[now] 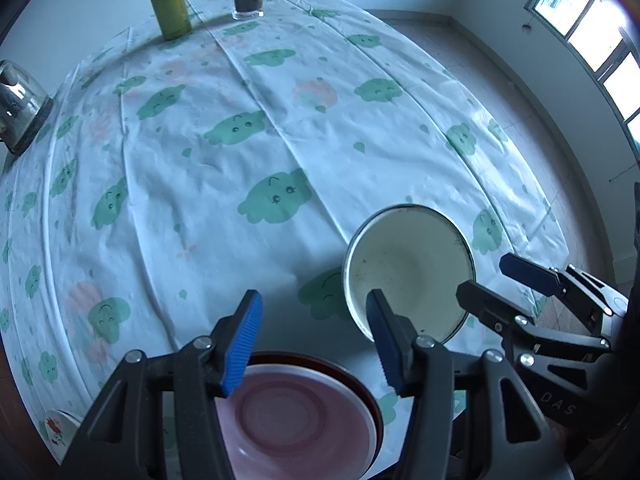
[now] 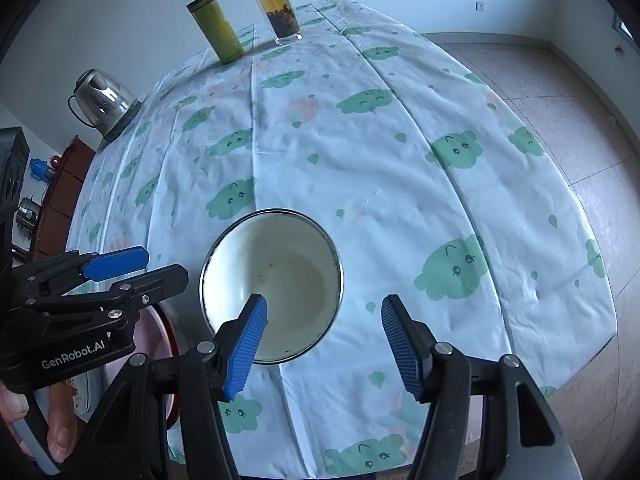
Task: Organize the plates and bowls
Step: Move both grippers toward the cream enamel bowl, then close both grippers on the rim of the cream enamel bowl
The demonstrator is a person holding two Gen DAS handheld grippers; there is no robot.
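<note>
A table under a white cloth printed with green clouds fills both views. The landmark is a round white enamel bowl with a dark rim, upright and empty near the front edge. The right gripper hangs over its near rim, jaws apart, gripping nothing. Left of the bowl, the left gripper hovers half-open above a pale pink plate, seemingly resting on a darker red dish.
</note>
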